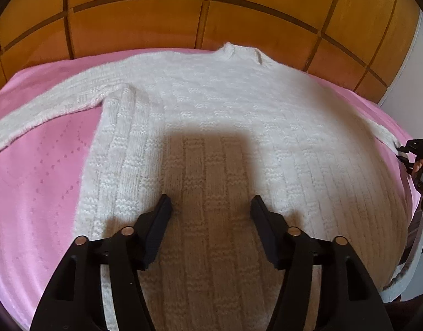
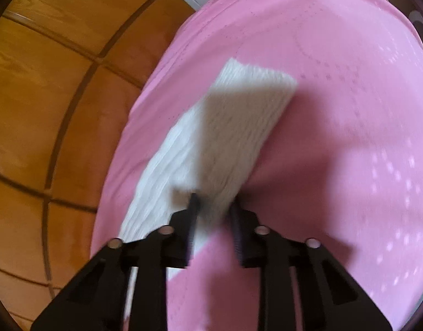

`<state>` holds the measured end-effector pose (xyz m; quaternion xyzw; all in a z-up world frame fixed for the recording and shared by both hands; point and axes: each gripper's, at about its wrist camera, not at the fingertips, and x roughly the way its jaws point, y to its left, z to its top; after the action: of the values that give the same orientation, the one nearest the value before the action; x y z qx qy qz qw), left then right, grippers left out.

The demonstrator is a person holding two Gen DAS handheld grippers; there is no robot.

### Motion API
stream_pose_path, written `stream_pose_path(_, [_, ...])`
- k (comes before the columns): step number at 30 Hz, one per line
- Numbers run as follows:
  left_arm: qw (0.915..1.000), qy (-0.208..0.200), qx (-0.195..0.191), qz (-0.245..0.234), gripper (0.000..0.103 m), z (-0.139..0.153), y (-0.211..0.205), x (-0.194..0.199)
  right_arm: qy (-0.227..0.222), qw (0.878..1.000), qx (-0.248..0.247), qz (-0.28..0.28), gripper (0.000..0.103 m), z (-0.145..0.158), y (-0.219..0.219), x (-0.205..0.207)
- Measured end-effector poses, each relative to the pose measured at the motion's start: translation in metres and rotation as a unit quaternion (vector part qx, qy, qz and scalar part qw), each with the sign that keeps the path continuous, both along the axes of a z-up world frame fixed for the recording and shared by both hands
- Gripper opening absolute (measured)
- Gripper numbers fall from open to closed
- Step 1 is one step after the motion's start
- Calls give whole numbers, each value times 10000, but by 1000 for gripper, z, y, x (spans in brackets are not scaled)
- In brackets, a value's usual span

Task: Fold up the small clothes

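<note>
White chunky-knit sweater [image 1: 225,127] spread flat on pink-covered bed [image 1: 40,182], collar toward wooden headboard [image 1: 145,24], no fold made yet; left gripper [image 1: 211,207] gaping empty over hem; right gripper [image 2: 213,207] pinched on sleeve [image 2: 225,129] near bed's edge, first fold pending.

You are working in a home bedroom: beyond your left gripper [image 1: 211,207] a bed dressed in a pink quilted cover [image 1: 40,187] meets a panelled honey-coloured wooden headboard [image 1: 145,19], with a strip of white wall [image 1: 421,63] to its far right.
</note>
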<state>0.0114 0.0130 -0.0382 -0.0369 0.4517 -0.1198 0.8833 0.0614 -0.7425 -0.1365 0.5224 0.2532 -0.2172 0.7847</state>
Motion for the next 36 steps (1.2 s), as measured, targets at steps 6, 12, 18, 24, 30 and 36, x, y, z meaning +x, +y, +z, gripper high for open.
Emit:
stream_pose_path(6, [10000, -53, -16, -18, 74, -6, -7, 2, -316, 9926, -814, 848, 6, 55, 28, 29])
stream_pose_path(12, [9998, -64, -187, -4, 74, -6, -4, 2, -667, 9443, -2013, 2516, 6, 118, 151, 73])
stream_pose_path(18, [9990, -26, -454, 53, 74, -3, 2, 1, -756, 8667, -2709, 4120, 6, 134, 312, 105])
stream_pose_path(24, [9972, 29, -738, 103, 74, 3, 13, -2, -492, 8046, -3034, 5081, 38, 105, 432, 109])
stream_pose_path(30, [9956, -107, -922, 126, 73, 18, 23, 2, -686, 8234, -2808, 4883, 69, 89, 432, 80])
stream_pose_path(36, [9958, -395, -829, -13, 71, 41, 3, 29, -580, 8501, -2597, 4544, 84, 64, 391, 21])
